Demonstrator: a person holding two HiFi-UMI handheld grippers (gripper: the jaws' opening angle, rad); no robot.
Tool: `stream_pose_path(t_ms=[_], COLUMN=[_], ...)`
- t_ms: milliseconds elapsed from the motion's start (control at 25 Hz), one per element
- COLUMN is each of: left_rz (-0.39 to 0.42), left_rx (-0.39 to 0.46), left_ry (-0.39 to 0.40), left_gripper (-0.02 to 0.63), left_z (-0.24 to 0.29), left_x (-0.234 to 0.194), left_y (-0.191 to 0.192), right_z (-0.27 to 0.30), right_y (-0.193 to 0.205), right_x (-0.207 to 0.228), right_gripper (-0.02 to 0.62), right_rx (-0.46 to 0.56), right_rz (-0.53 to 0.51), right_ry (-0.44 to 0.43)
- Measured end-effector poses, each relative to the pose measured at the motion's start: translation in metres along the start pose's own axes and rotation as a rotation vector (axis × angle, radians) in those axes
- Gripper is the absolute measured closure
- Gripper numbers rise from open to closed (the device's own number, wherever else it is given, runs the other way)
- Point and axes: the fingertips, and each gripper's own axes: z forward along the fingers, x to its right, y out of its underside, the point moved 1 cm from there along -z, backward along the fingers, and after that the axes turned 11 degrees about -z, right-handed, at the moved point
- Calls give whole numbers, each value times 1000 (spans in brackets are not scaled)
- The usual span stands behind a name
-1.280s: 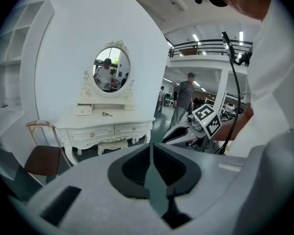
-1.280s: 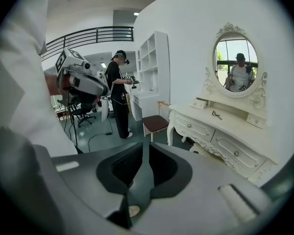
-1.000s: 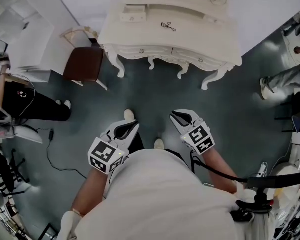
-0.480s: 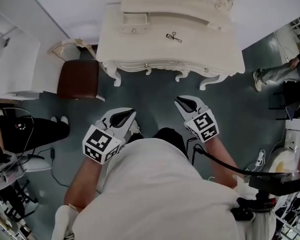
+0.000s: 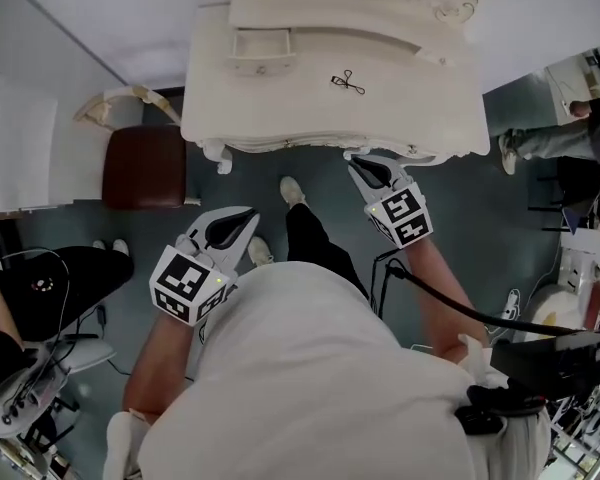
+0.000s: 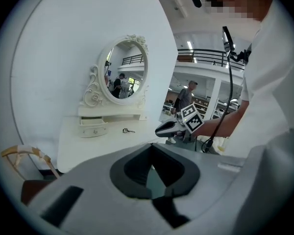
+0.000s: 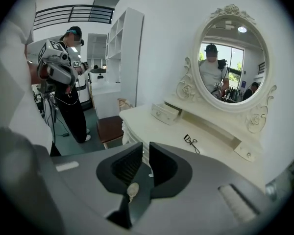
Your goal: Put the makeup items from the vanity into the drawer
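A black eyelash curler [image 5: 348, 82] lies on the cream vanity top [image 5: 280, 108], right of a small drawer [image 5: 259, 48] that stands pulled open. The curler [image 7: 191, 142] and the drawer [image 7: 165, 112] also show in the right gripper view. My right gripper [image 5: 354, 162] hovers at the vanity's front edge, short of the curler, its jaws together but for a thin slit and holding nothing. My left gripper [image 5: 248, 214] hangs lower left over the floor, away from the vanity, shut and empty. In the left gripper view the curler [image 6: 128, 130] is small and far.
A chair with a brown seat [image 5: 145, 168] stands left of the vanity. An oval mirror [image 7: 229, 65] rises behind the top. A person in black [image 5: 40, 278] is at the left, another person [image 5: 550, 138] at the right. A white shelf unit [image 7: 125, 58] lines the wall.
I have stepped toward the vanity, which now sits closer. Both grippers moved forward with me; the right one has reached the vanity's front edge. Both jaws look unchanged.
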Motion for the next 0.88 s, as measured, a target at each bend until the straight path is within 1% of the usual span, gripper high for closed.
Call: stream_pose_path(t_ms=[120, 280, 400, 520, 600, 720, 880], left_rz=[-33, -49, -70, -106, -118, -121, -138], left_rx=[17, 26, 34, 33, 31, 33, 39], left_ry=[-34, -73, -100, -122, -138, -176, -219], left_gripper=[603, 603, 603, 603, 603, 603, 603], left_z=[14, 34, 51, 60, 67, 82, 94], left_x=[-22, -48, -70, -96, -106, -103, -105], left_y=[-27, -59, -82, -106, -119, -130, -135], right_z=[33, 80, 118, 159, 178, 192, 208], right_y=[5, 9, 13, 12, 14, 30, 45], right_x=[46, 100, 133, 157, 173, 190, 202], right_gripper=[540, 534, 523, 512, 506, 503, 505], right_rx=[-33, -52, -91, -144, -170, -193, -207], right_rz=[-18, -59, -79, -105, -136, -172, -190], right_ry=[2, -3, -28, -60, -70, -90, -119])
